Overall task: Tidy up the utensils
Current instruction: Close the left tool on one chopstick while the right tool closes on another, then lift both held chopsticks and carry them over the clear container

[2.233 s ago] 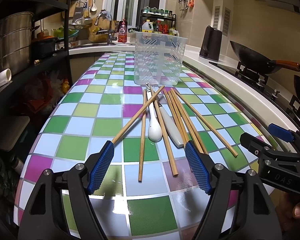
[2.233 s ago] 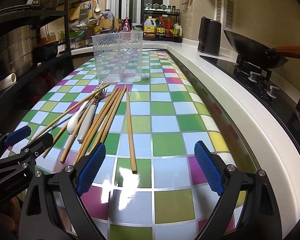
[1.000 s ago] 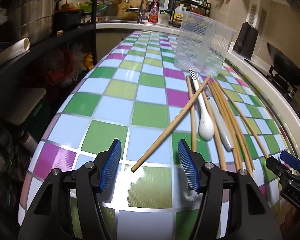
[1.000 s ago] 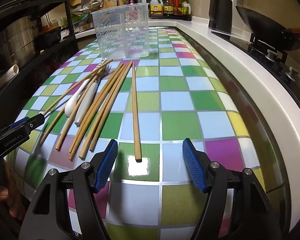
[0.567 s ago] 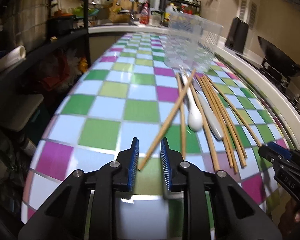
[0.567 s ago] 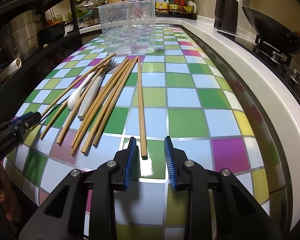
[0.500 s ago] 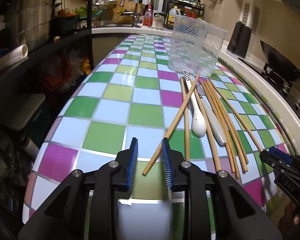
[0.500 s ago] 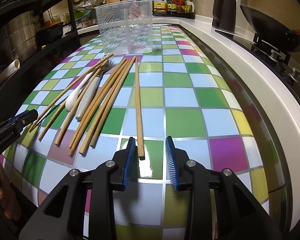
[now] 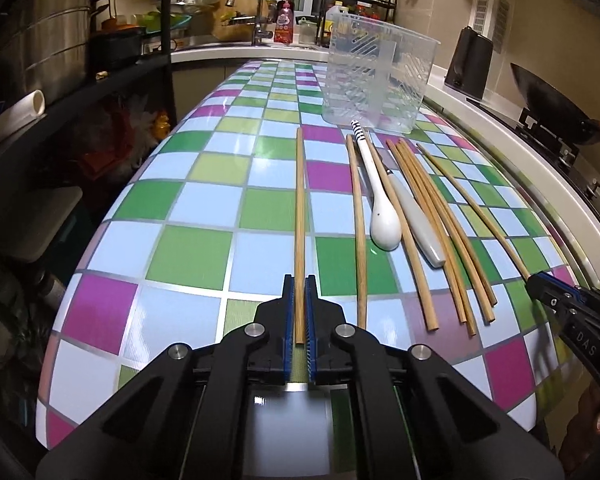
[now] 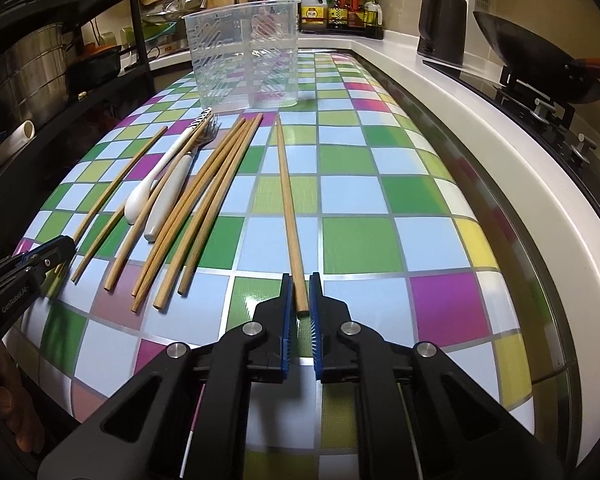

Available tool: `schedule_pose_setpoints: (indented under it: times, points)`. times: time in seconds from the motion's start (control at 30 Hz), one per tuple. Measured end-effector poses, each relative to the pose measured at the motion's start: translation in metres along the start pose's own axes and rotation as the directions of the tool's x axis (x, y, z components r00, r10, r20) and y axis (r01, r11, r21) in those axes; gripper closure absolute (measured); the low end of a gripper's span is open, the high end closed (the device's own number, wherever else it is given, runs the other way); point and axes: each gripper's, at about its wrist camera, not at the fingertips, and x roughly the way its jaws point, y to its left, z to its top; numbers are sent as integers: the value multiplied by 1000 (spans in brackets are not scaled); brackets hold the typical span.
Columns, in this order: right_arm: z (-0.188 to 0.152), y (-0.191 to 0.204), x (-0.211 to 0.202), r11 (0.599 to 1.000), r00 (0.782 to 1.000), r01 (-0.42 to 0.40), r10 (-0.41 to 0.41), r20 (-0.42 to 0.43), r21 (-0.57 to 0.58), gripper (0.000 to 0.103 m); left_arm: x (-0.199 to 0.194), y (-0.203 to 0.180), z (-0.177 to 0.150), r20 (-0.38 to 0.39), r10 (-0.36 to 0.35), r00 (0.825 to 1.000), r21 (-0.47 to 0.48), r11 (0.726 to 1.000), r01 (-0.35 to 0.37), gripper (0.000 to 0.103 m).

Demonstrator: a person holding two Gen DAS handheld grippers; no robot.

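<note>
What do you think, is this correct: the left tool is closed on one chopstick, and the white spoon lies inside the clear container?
One detail is wrong. The left tool is closed on one chopstick, but the white spoon lies on the table among the other chopsticks, in front of the clear container, not inside it. The left wrist view shows this.

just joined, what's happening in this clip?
A person is sorting utensils on a checkered tabletop. The left hand-held gripper is clamped on one wooden chopstick. The right hand-held gripper has its pads nearly closed around the end of another wooden chopstick; contact is unclear. The remaining chopsticks, a white ceramic spoon and a white-handled fork lie between them. The clear plastic container holds no utensils yet.
</note>
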Motion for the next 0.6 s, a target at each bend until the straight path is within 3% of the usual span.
schedule_pose_setpoints:
  times: [0.3, 0.37, 0.6]
  points:
    - [2, 1, 1, 1000, 1000, -21, 21, 1, -4, 90, -5, -9, -8, 27, 16, 1000, 32, 999, -17, 97]
    - [2, 0, 2, 999, 999, -39, 39, -1, -2, 95, -6, -10, -9, 33, 23, 999, 41, 999, -24, 97]
    - [1, 2, 0, 998, 998, -67, 67, 12, -1, 96, -7, -10, -8, 45, 22, 999, 34, 999, -24, 98]
